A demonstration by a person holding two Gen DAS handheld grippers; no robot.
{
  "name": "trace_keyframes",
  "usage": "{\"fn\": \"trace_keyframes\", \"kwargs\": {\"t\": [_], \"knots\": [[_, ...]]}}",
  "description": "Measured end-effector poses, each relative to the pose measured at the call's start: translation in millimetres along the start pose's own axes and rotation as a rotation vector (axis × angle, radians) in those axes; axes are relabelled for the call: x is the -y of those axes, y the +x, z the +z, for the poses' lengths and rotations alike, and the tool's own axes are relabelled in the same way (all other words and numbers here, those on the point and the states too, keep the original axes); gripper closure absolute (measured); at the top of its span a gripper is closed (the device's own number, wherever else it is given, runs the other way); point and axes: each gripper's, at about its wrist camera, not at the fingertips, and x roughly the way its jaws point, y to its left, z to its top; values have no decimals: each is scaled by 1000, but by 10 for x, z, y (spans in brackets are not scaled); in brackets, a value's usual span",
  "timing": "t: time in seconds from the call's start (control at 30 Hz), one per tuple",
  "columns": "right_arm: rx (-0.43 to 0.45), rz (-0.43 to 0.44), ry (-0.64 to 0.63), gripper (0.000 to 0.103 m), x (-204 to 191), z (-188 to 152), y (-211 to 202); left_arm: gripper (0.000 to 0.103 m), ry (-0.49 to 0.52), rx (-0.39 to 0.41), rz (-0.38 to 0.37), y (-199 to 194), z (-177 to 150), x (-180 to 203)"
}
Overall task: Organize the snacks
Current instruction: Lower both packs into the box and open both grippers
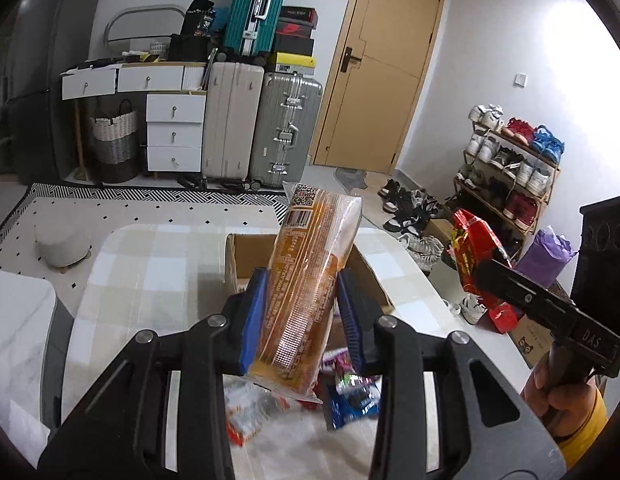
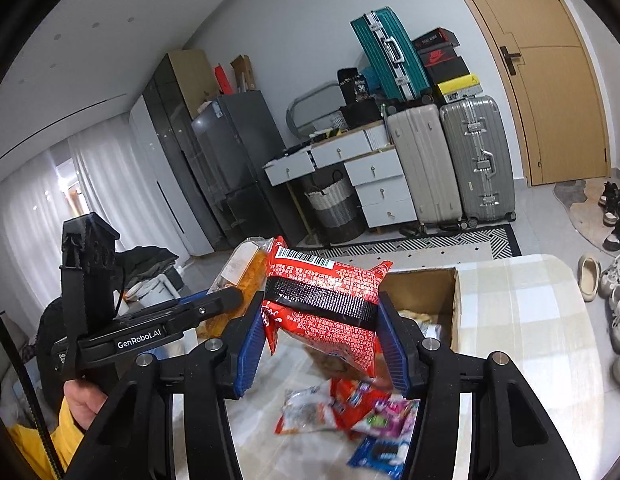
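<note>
My left gripper is shut on a clear, orange-printed snack pack that stands upright above the table. Behind it an open cardboard box sits on the checked tablecloth. My right gripper is shut on a red snack bag with a black band, raised in front of the cardboard box. In the left wrist view the red bag and the right gripper's body show at the right, held by a hand. Loose snack packets lie on the table below both grippers.
Suitcases, a white drawer unit and a woven basket line the far wall beside a wooden door. A shoe rack and loose shoes stand to the right. A small white stool is on the rug.
</note>
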Motion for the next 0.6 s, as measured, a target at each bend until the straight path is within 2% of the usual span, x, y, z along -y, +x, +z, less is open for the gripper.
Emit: {"fn": "trace_keyframes", "kwargs": {"t": [0.27,0.6], "knots": [[-48,-23,1,50,238,322,537,71,-9,-91,6,1076,553,-88],[-161,-63,37,50,622,387,1206,71,-9,-223,21,2305,675,-191]]}}
